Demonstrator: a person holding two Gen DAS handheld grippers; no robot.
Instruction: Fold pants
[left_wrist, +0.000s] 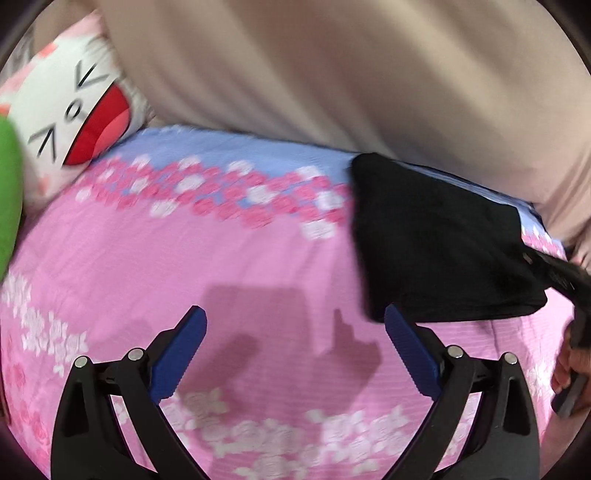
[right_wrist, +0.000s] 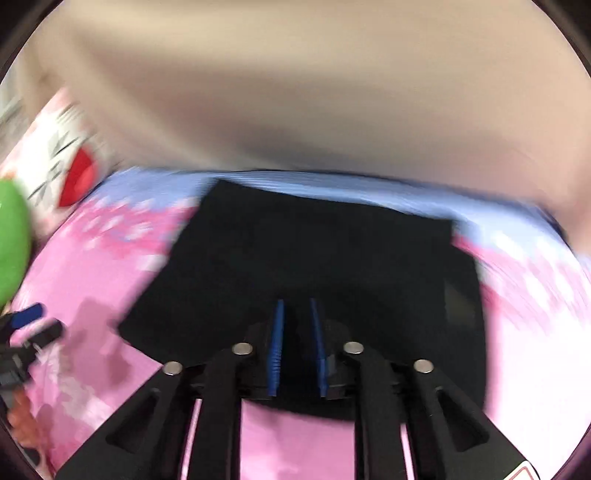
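A green cushion (left_wrist: 7, 199) and a cat-face pillow (left_wrist: 70, 122) are sitting at the left of the pink floral bed (left_wrist: 221, 266), the left claw (left_wrist: 295, 332) is hovering released, and the right claw (right_wrist: 297, 325) is gripping the folded black pants (right_wrist: 303, 251) lying at the right.

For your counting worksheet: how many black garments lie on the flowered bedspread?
1: the folded black pants lie right of the open left gripper, gripped by the right gripper. More could lie outside view.
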